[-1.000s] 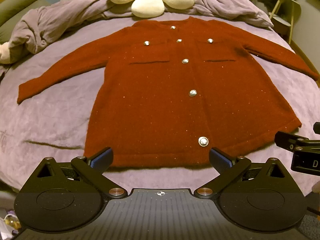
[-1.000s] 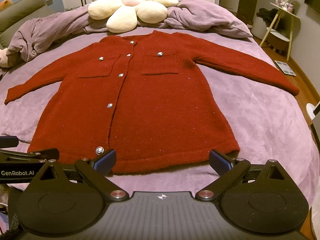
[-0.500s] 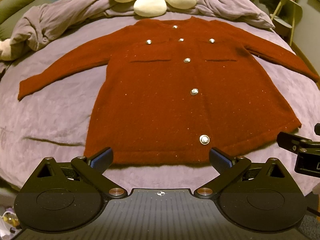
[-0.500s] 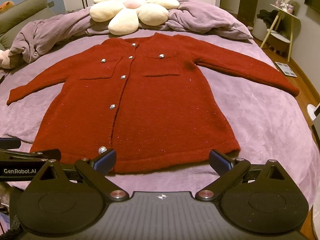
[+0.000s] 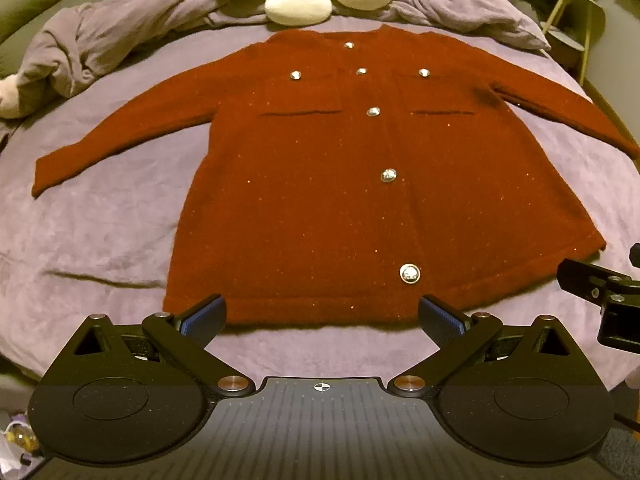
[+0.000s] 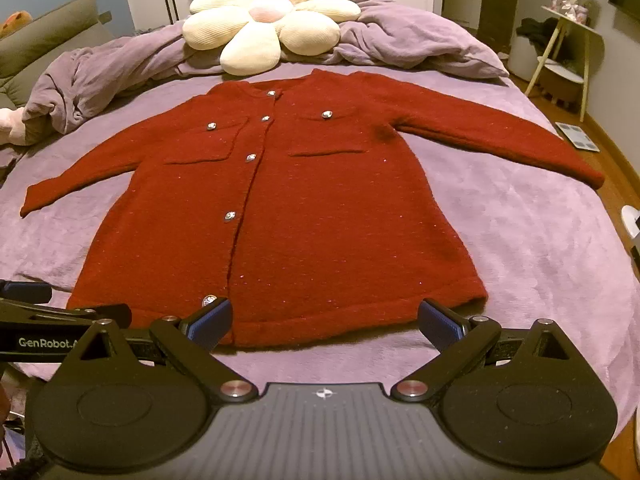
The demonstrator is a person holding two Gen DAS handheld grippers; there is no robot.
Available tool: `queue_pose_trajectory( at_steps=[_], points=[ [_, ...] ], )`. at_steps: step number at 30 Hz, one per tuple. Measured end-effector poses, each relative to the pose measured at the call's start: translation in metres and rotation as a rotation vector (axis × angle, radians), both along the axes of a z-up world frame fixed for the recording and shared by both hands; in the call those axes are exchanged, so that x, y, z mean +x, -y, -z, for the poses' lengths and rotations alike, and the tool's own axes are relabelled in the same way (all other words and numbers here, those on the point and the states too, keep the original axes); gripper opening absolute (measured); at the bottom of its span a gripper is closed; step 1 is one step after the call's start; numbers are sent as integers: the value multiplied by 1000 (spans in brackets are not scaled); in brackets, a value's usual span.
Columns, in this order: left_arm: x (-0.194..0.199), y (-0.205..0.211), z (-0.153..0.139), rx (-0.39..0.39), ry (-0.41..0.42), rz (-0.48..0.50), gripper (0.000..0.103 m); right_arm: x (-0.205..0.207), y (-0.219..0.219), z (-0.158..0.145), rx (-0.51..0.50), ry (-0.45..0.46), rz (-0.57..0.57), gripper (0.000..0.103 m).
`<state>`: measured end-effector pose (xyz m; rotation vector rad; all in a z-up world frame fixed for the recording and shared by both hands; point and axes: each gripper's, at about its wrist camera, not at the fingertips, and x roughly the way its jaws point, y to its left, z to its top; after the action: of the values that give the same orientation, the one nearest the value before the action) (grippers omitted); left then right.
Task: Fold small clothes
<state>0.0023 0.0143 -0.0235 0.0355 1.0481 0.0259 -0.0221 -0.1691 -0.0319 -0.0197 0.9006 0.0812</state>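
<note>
A red knitted cardigan [image 5: 320, 184] with silver buttons lies flat, front up, on the purple bed, both sleeves spread out; it also shows in the right wrist view [image 6: 304, 216]. My left gripper [image 5: 322, 318] is open and empty, hovering just before the hem's left half. My right gripper [image 6: 326, 320] is open and empty, just before the hem's right half. Each gripper's body shows at the edge of the other's view.
A purple blanket [image 6: 540, 248] covers the bed. A cream flower-shaped pillow [image 6: 272, 20] and a rumpled purple duvet [image 6: 92, 72] lie beyond the collar. A yellow side table [image 6: 568, 60] stands at the right, with wooden floor beside the bed.
Both grippers have drawn back and risen slightly, so the cardigan sits a little lower and farther in both views. Both stay open. The cardigan has not moved.
</note>
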Motion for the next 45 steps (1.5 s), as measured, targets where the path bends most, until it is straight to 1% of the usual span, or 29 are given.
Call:
queue_pose_trajectory(
  at_steps=[5, 12, 14, 16, 17, 19, 22, 23, 25, 27, 28, 30, 31, 32, 33, 34, 35, 36, 38, 40, 42, 45],
  points=[
    [2, 0, 2, 1, -8, 0, 103, 0, 0, 1, -2, 12, -2, 99],
    [5, 1, 8, 3, -22, 0, 103, -5, -4, 5, -7, 90, -36, 99],
    [6, 0, 11, 2, -28, 3, 103, -6, 0, 5, 47, 141, -61, 99],
    [8, -2, 14, -2, -31, 3, 103, -7, 10, 3, 173, 192, -102, 99],
    [9, -2, 16, -6, -33, 2, 103, -5, 13, 3, 226, 183, -108, 99],
    [13, -3, 21, -16, -46, 5, 103, 4, 18, 5, 267, 159, -90, 99],
    [26, -3, 27, -23, -53, 13, 103, 26, 34, 19, 309, 80, 2, 99],
    [31, -3, 29, -22, -47, 19, 103, 37, 43, 25, 319, 78, 27, 99],
    [45, -2, 33, -22, -24, 33, 103, 58, 65, 33, 319, 113, 86, 99],
    [62, -3, 38, -39, 6, 41, 103, 85, 104, 43, 357, 144, 192, 95],
    [71, -4, 41, -50, 19, 36, 103, 99, 125, 47, 382, 162, 244, 89],
    [92, -7, 48, -78, 30, 10, 103, 126, 178, 59, 473, 173, 364, 75],
    [102, -8, 51, -95, 38, -5, 103, 138, 203, 65, 507, 188, 421, 58],
    [112, -9, 55, -115, 54, -24, 103, 152, 233, 73, 560, 193, 495, 43],
    [121, -11, 58, -132, 65, -42, 103, 162, 256, 81, 603, 195, 566, 38],
    [129, -13, 61, -149, 73, -65, 103, 170, 280, 89, 652, 213, 640, 29],
    [137, -16, 65, -170, 83, -89, 103, 176, 301, 96, 692, 234, 700, 26],
    [144, -18, 68, -189, 86, -108, 103, 181, 317, 103, 720, 243, 759, 26],
    [157, -22, 76, -230, 63, -136, 103, 187, 345, 114, 778, 293, 838, 27],
    [164, -28, 84, -266, 29, -144, 103, 192, 366, 125, 845, 313, 901, 27],
    [167, -33, 91, -287, 7, -135, 103, 199, 375, 132, 868, 321, 951, 27],
    [165, -35, 96, -285, -4, -100, 103, 209, 382, 141, 889, 319, 1003, 26]
  ],
)
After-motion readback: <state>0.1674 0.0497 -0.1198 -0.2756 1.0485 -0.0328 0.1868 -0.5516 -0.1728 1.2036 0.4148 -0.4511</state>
